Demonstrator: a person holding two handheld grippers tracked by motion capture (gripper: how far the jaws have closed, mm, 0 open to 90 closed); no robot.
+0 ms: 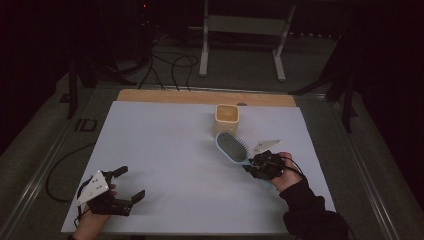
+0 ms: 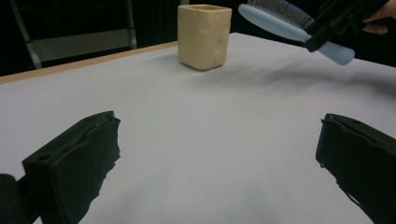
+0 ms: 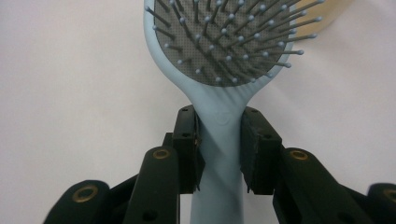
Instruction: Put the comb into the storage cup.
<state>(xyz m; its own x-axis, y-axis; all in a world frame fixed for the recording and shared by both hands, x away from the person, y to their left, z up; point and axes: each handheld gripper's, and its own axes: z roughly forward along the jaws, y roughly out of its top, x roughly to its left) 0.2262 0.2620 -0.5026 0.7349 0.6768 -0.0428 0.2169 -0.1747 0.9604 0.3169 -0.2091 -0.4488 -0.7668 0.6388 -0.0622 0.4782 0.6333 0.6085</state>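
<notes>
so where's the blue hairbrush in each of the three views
High view: hairbrush right of centre, just in front of the yellow cup, handle in the right gripper.
Left gripper view: top right, lifted off the table, right of the cup.
Right gripper view: centre, handle clamped, bristles facing the camera.
Shared landmark: the yellow cup.

Both grippers are black: the left gripper [image 1: 131,184] carries a grey three-cornered plate [image 1: 94,187], the right gripper [image 3: 219,144] shows brass-ringed screw holes. A dark sleeve [image 1: 310,212] covers the right arm.

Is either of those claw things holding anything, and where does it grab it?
The right gripper holds the blue hairbrush by its handle neck, just below the bristles. The left gripper holds nothing.
</notes>
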